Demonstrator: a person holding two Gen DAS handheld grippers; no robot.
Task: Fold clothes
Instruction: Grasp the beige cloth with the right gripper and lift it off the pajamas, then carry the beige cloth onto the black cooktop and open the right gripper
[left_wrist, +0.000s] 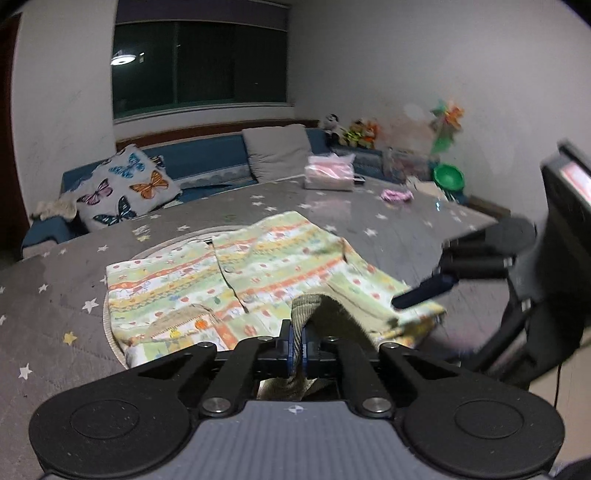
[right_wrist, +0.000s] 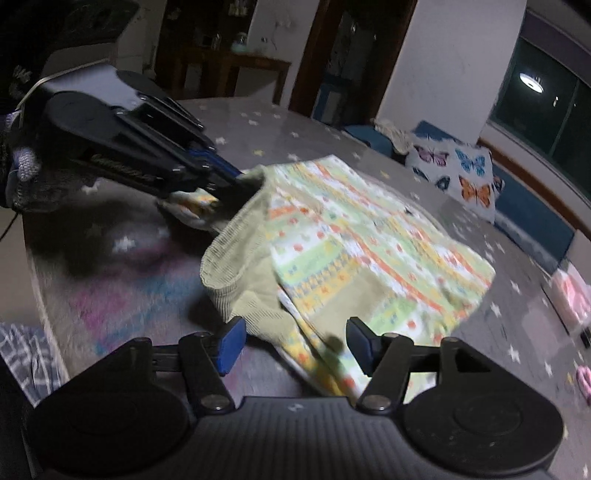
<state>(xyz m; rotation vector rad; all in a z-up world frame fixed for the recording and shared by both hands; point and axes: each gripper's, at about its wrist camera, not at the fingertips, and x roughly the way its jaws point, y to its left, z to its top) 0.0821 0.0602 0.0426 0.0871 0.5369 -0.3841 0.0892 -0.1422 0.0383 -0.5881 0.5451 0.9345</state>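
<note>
Left gripper (left_wrist: 295, 345): clamped on the ribbed waistband of the patterned trousers (left_wrist: 236, 280).
Right gripper (right_wrist: 293, 343): fingers wide apart, holding nothing.
Trousers: spread on the starry table (left_wrist: 399, 229).
Risk: one-sided pull could bunch the fabric.

Dim white-walled room (left_wrist: 369, 55), dark window (left_wrist: 199, 62), blue sofa (left_wrist: 207, 158), butterfly cushion (left_wrist: 129, 188), star-patterned table (left_wrist: 388, 218).

A home living room is shown: a blue sofa (left_wrist: 207, 162) with a butterfly cushion (left_wrist: 125, 188), stuffed toys (left_wrist: 354, 131), and a star-patterned table (left_wrist: 406, 221).
</note>
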